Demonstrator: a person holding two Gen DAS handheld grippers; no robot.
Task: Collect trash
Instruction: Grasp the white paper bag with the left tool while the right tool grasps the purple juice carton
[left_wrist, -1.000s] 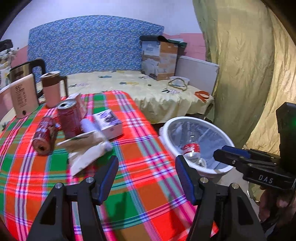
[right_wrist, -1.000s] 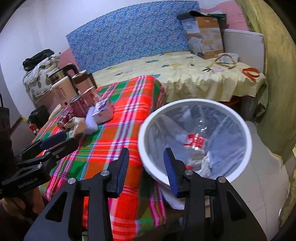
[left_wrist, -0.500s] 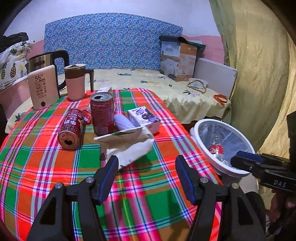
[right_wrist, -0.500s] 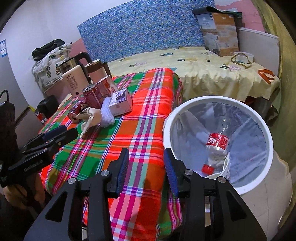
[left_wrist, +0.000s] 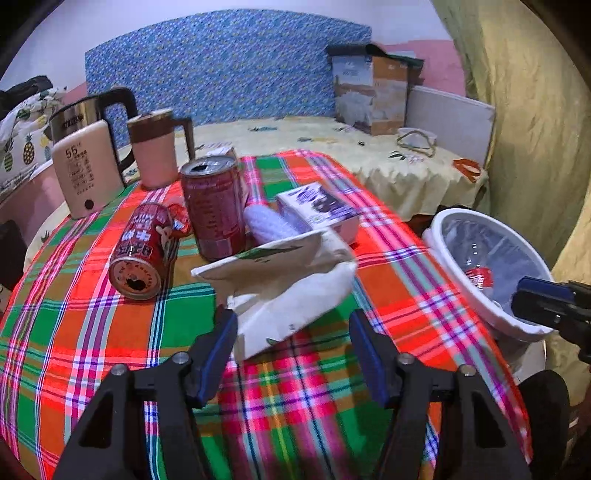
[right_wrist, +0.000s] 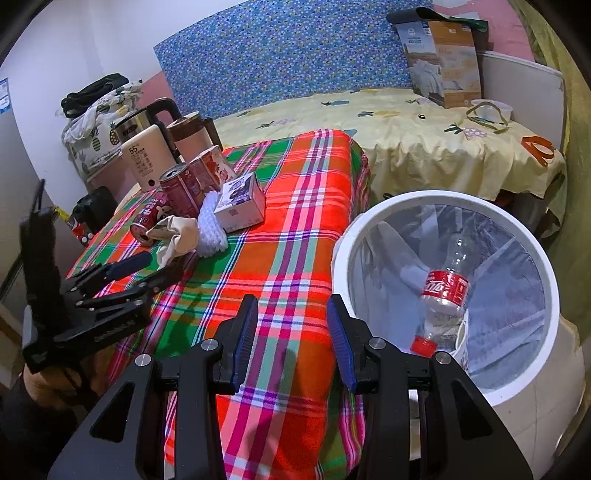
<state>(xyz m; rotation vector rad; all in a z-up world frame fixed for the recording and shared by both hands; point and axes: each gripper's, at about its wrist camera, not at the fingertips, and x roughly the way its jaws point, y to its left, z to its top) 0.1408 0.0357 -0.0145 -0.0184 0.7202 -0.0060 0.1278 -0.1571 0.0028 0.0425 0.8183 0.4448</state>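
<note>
Two claws are in play, and we start at the left claw (left_wrist: 291, 343). Its jaws stand apart and have just been closing in, with nothing pinched yet: the near corner of the crumpled wrapper (left_wrist: 284, 284) sits between the blue fingertips (left_wrist: 221, 343), and we cannot tell whether the left one touches it. From that claw the wrapper lies straight ahead and a little beyond, flat on the plaid cloth (left_wrist: 110, 332), its long axis running from near left to far right across our line of reach. Just past it stand an upright can (left_wrist: 214, 206), a can on its side (left_wrist: 142, 251) to the left, a white roll (left_wrist: 267, 225) and a small box (left_wrist: 317, 210).

Our right claw (right_wrist: 291, 332) hangs over the near edge of the cloth, jaws part open and empty, well apart from the wrapper but just beside the bin (right_wrist: 369, 229). The bin stands off the table's right edge and already holds a bottle (right_wrist: 443, 291).

So we judge the left hand the nearer one for the pickup; the carry then goes rightward to the bin.
</note>
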